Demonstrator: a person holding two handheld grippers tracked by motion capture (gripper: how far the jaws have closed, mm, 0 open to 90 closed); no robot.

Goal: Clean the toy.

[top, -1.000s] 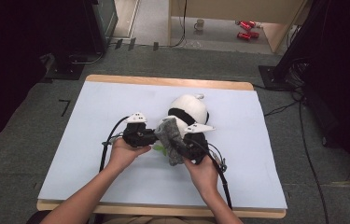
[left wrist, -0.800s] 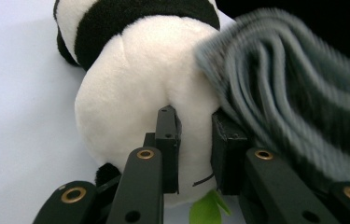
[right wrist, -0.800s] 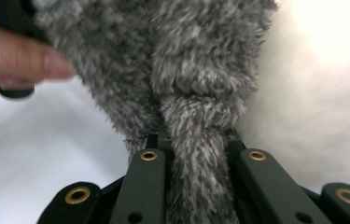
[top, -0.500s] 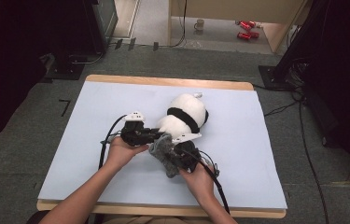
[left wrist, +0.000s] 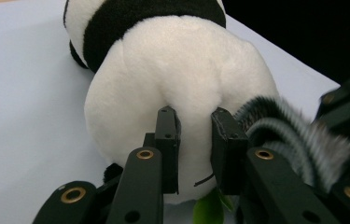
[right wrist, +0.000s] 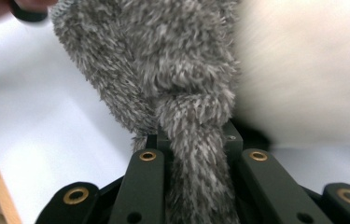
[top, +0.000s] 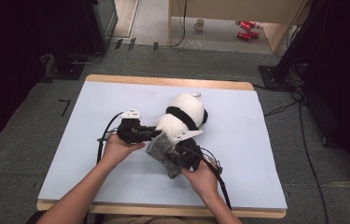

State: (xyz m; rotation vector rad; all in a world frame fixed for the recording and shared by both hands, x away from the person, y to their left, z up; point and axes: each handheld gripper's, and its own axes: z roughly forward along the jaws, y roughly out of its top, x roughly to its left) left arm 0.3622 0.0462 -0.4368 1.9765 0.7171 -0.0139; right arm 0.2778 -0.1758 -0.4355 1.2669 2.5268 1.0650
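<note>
While your left tool [top: 150, 134] sits at about nine o'clock from the plush panda [top: 182, 116], its jaws are narrow and pinch a fold of the white rear of the toy, as the left gripper view shows, with the pads pressed into the fur [left wrist: 189, 100]. The panda lies near the middle of the pale blue surface [top: 266, 140], its black band across the body and its far end pointing toward one o'clock. Just below it, at about six o'clock from its rump, the grey fuzzy garment [top: 162, 151] hangs off the toy's lower end. Your right tool [top: 177, 156] is clamped tight on a bunched strip of that grey fleece [right wrist: 196, 140], which runs straight up between the jaws in the right gripper view.

By my reading, you are partway through working the garment on or off the panda's lower body; which way I cannot tell. What looks done: both grips are set, one anchoring the toy, one on the cloth. What is left: the cloth sits only at the very end of the body, so most of the travel lies ahead.
</note>
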